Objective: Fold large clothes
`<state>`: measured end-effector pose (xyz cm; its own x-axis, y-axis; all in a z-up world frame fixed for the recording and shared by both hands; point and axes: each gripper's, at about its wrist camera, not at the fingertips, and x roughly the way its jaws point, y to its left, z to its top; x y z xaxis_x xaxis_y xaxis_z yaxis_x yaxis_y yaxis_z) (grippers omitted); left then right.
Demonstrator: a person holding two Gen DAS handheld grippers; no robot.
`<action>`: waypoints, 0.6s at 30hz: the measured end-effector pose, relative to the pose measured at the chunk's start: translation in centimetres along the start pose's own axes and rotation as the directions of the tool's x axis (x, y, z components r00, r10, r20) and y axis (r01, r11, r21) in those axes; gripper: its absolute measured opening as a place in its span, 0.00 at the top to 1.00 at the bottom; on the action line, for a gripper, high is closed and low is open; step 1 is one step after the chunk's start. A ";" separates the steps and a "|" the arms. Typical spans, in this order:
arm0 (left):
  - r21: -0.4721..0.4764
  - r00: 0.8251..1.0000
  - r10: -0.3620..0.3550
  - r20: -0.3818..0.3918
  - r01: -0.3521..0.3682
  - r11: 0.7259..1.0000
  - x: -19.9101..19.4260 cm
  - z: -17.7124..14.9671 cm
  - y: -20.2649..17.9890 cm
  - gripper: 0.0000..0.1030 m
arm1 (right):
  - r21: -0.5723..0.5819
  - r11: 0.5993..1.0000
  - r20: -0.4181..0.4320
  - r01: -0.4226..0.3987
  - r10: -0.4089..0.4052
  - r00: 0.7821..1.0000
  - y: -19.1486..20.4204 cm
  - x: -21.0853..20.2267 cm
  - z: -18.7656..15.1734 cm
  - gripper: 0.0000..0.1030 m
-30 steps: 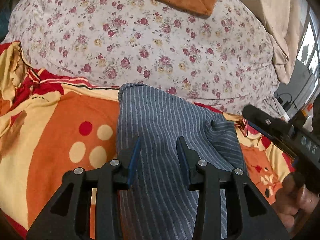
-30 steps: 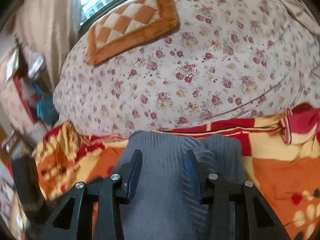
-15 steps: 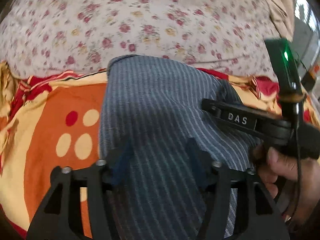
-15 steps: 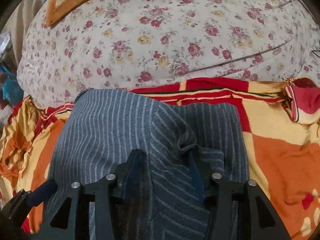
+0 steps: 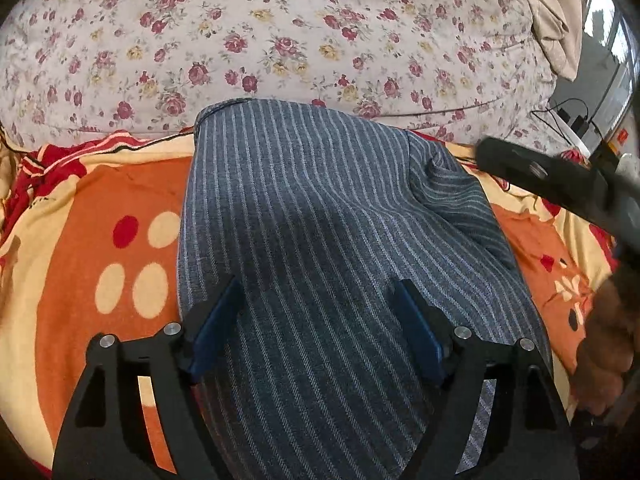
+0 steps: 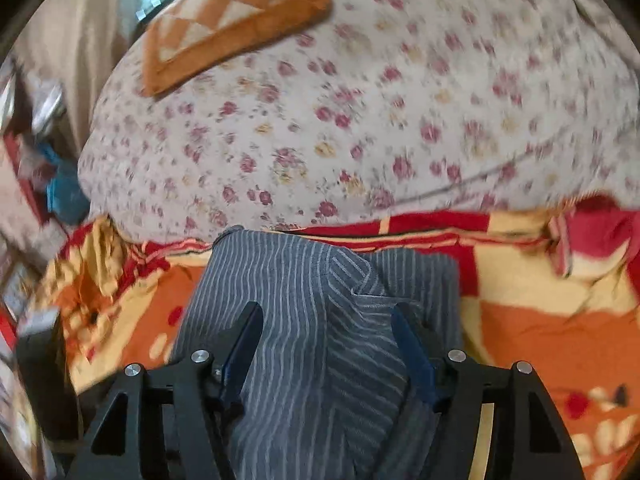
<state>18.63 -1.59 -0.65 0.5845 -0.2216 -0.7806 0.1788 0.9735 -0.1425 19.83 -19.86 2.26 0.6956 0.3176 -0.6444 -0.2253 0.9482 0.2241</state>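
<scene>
A blue-grey striped garment (image 5: 320, 216) lies folded in a long band on an orange, red and cream blanket (image 5: 100, 216). A second layer bunches at its far right (image 5: 452, 188). My left gripper (image 5: 320, 292) is open, its fingers spread over the near part of the garment, holding nothing. My right gripper (image 6: 326, 312) is open too, above the same garment (image 6: 304, 280), near a diagonal fold (image 6: 360, 284). The right gripper's black body (image 5: 560, 180) and the hand holding it show at the right edge of the left wrist view.
A big floral quilt (image 5: 300, 40) rises just behind the garment. An orange checked cushion (image 6: 232, 20) lies on it at the back. Beige cloth (image 5: 548, 12) hangs at the far right. Clutter (image 6: 36, 168) stands to the left of the bed.
Both grippers have pulled back and up from the garment; the right one has swung away to the right and its view blurs. The garment lies as before.
</scene>
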 end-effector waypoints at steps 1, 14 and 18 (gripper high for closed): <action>0.001 1.000 0.003 0.004 -0.003 1.000 -0.1 0.0 0.0 0.23 | -0.048 0.999 -0.002 0.022 -0.022 1.000 0.6 -0.4 -0.3 0.40; 0.054 0.999 0.050 0.009 -0.050 0.997 0.2 -0.4 -0.8 0.23 | -0.117 0.990 -0.259 0.084 -0.112 0.959 -1.3 1.8 -4.4 0.68; 0.044 0.999 0.045 0.016 -0.045 0.998 -0.1 -0.4 -0.7 0.23 | -0.054 0.996 -0.180 0.071 -0.080 0.980 -1.7 -1.7 -3.6 0.68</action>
<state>18.08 -2.22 -0.72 0.6043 -0.1786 -0.7765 0.1869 0.9791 -0.0798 16.58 -21.94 0.39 0.5771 0.2376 -0.7813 -0.2121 0.9675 0.1376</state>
